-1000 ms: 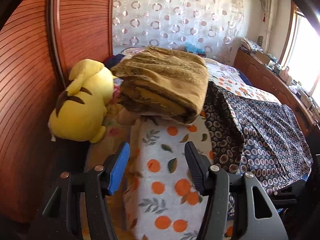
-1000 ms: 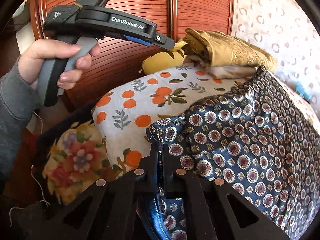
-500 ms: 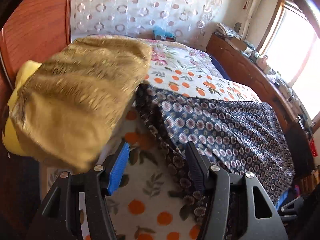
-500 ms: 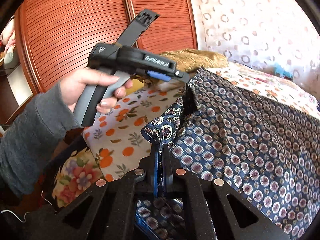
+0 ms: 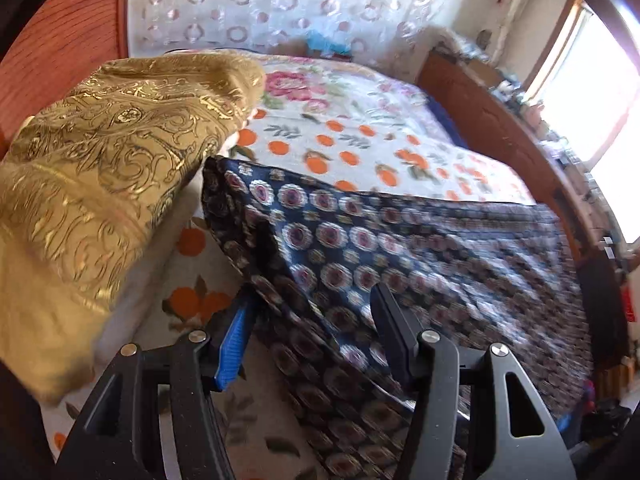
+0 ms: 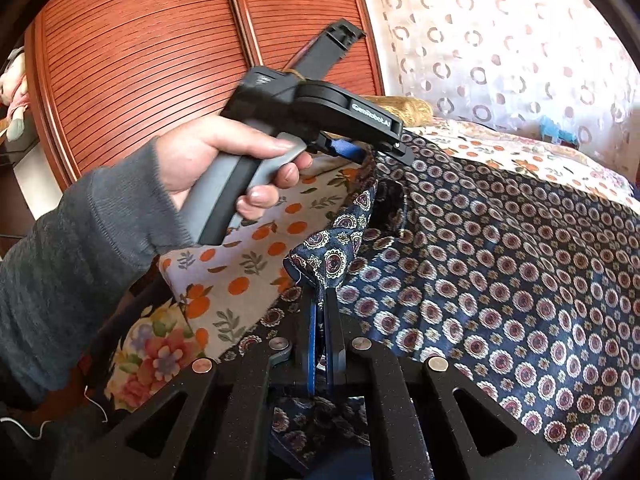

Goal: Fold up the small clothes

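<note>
The navy medallion-print garment point(image 5: 400, 240) lies spread over the orange-print bedsheet point(image 5: 360, 148), its near corner just beside a folded gold brocade cloth point(image 5: 112, 160) that sits on the sheet's left side. The right gripper point(image 6: 324, 300) is clamped tight on a pointed corner of the garment, which stands up from between its closed jaws. The left gripper point(image 5: 312, 320) has its jaws part-way apart and has just been closing; the garment's raised side edge lies between them, but I cannot see the pads pressing on it, so it looks not yet gripped. In the right wrist view a hand point(image 6: 224, 168) in a grey sleeve point(image 6: 80, 248) holds that left tool with its tip down at the fabric's edge. The step in hand appears to be taking a second hold along the same edge so the two grippers can lift and fold together. To do it well, the left jaws should bite only the navy fabric and not the sheet beneath, take in enough cloth that it will not slip, and close fully before any lift. Both holds should then rise evenly, keeping the edge taut between them and clear of the gold cloth.
</note>
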`<state>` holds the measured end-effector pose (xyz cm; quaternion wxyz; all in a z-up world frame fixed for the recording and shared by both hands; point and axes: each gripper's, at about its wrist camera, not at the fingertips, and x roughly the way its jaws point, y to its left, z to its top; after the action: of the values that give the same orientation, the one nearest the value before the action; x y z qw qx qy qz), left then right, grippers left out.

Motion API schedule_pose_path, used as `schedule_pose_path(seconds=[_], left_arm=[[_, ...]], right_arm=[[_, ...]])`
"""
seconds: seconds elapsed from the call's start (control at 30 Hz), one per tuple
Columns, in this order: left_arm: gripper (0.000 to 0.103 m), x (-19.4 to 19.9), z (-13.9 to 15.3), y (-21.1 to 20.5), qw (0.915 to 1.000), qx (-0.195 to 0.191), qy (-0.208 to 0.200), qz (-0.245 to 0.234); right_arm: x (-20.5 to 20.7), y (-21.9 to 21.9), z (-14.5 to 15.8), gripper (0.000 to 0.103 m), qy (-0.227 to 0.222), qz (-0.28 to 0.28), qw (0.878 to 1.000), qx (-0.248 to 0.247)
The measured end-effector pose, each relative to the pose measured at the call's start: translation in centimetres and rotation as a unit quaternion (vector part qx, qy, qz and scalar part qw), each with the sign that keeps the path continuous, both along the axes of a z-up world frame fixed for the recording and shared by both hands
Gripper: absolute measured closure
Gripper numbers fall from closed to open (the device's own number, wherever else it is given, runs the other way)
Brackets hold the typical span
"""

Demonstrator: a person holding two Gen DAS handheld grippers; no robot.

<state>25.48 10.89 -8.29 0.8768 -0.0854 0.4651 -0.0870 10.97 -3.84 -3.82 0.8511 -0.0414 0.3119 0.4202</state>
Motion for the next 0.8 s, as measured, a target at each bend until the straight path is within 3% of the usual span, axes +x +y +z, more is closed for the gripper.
schedule_pose_path(seconds=[0.07, 0.13, 0.23, 0.43, 0.8], left_arm=[[0.088, 0.2, 0.2, -0.6, 0.9998, 0.015, -0.009, 0.002], [0.097, -0.2, 0.9, -1.3, 0.9997, 0.011, -0.021, -0.009], [0.099, -1.0, 2.9, -3.9, 0.9978, 0.026, -0.051, -0.032], [0.099, -1.7, 8.7, -12.9, 0.9877, 0.021, -0.102, -0.116], [0.099, -0.1, 11.6, -31.5, 0.9651, 0.029, -0.108, -0.237]], right_arm=[[0.1, -0.7, -0.1, 0.1, 0.001, -0.008, 1.0, 0.005], [0.0, -1.9, 0.0, 0.1, -0.001, -0.017, 1.0, 0.012], [-0.5, -4.4, 0.4, 0.1, -0.005, -0.037, 0.999, 0.028], [-2.4, -12.0, 1.9, 0.1, -0.019, -0.098, 0.993, 0.062], [-8.2, -29.2, 4.6, 0.101, -0.058, -0.253, 0.962, 0.086]])
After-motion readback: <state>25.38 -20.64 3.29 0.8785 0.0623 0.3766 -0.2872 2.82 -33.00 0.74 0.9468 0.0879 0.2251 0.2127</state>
